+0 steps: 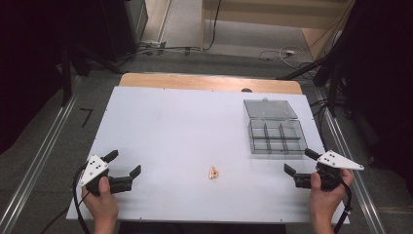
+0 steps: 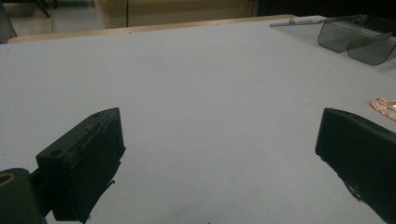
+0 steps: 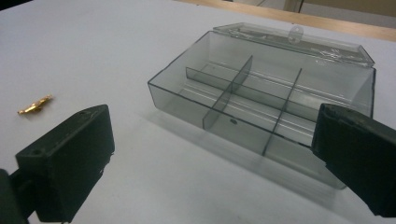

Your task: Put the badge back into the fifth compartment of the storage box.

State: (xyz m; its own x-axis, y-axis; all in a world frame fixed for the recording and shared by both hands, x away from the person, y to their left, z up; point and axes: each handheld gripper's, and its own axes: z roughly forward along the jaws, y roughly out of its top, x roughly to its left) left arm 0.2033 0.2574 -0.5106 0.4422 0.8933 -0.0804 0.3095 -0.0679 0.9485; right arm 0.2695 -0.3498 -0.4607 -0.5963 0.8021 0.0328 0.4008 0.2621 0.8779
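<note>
Small gold metal piece [image 1: 213,172] lies flat on white table [image 1: 170,126], near front edge, between both grippers, well apart from each.

Judged light, stiff, thin, likely slippery; best pinched across narrow middle.

Left gripper [image 1: 124,164] held wide, nothing between jaws. Right gripper [image 1: 297,161] likewise wide, empty.

Clear compartment box [image 1: 277,137], lid open, stands near right gripper; path to piece unobstructed.

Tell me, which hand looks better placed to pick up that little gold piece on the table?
Probably the right hand-held gripper: its open jaws point toward the gold piece, and the open box sits just ahead of it. The left hand-held gripper is open too, at a similar distance, but farther from the box.
</note>
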